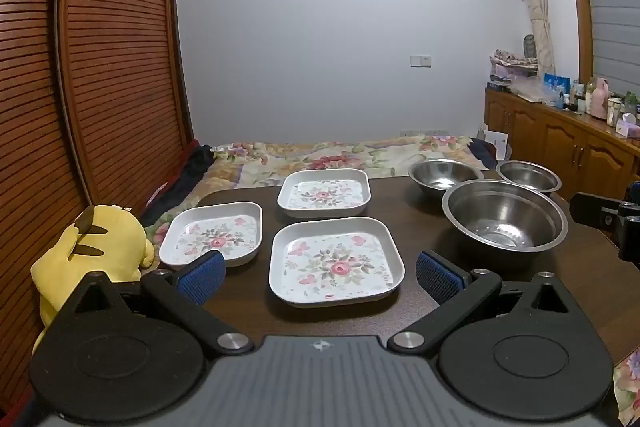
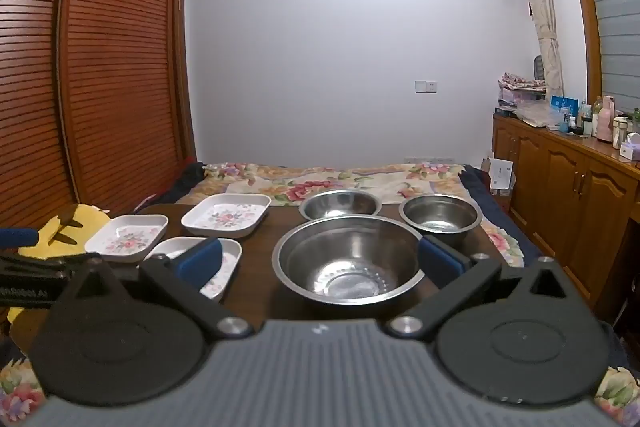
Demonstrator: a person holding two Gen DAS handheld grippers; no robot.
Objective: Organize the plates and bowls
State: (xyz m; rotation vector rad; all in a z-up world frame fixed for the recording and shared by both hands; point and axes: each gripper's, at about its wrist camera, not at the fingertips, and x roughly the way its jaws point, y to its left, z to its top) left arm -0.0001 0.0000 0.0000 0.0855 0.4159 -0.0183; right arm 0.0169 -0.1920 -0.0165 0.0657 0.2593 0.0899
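gleaming steel bowls (image 2: 348, 259), floral square plates (image 1: 336, 261)

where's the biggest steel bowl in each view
Left wrist view: the biggest steel bowl sits right of centre, beyond the left tool's right finger, in front of two smaller bowls.
Right wrist view: the same bowl is dead centre, between the right tool's fingers.
Shared landmark: the wall switch on the back wall.
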